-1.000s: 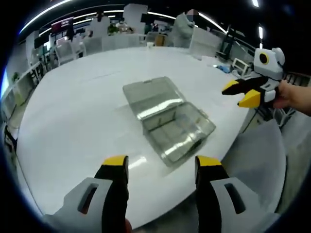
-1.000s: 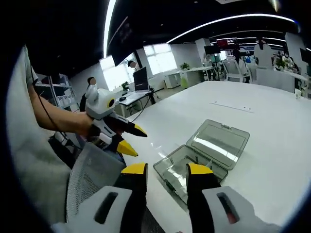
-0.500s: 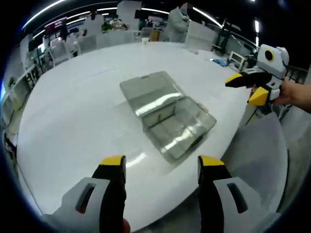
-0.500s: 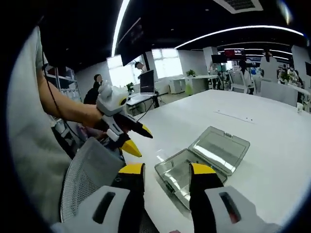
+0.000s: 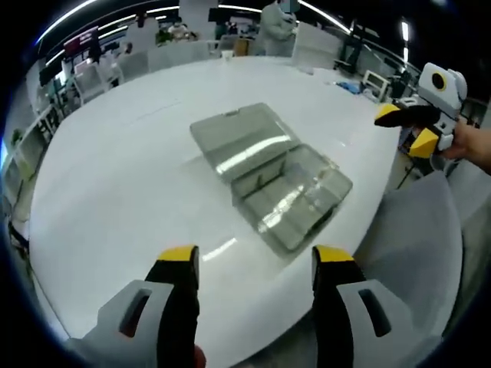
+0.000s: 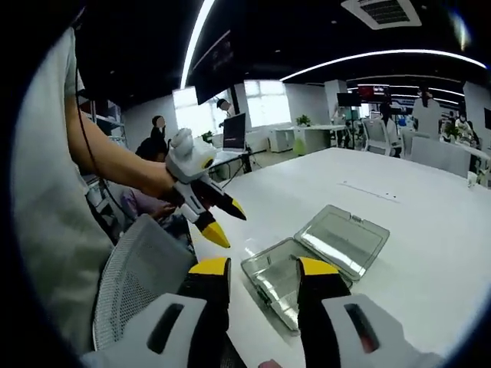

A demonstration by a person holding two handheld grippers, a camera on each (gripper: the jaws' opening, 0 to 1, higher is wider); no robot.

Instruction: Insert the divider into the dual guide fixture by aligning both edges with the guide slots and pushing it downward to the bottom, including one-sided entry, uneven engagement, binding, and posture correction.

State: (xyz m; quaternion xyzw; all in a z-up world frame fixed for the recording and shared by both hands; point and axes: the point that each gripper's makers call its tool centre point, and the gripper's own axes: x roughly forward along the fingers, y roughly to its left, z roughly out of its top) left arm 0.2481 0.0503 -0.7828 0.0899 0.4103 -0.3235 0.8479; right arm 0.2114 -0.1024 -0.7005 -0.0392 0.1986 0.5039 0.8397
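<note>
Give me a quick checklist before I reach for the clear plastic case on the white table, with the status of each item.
1. Clear plastic hinged case lid open: ok, lid lies flat beside the tray.
2. Case fully on the round white table: ok, though near the edge.
3. Left gripper empty, jaws apart: ok.
4. Right gripper empty, jaws apart: ok.
5. Divider located: cannot tell, the transparent tray shows no distinct piece.
6. Guide slots visible: cannot tell.
</note>
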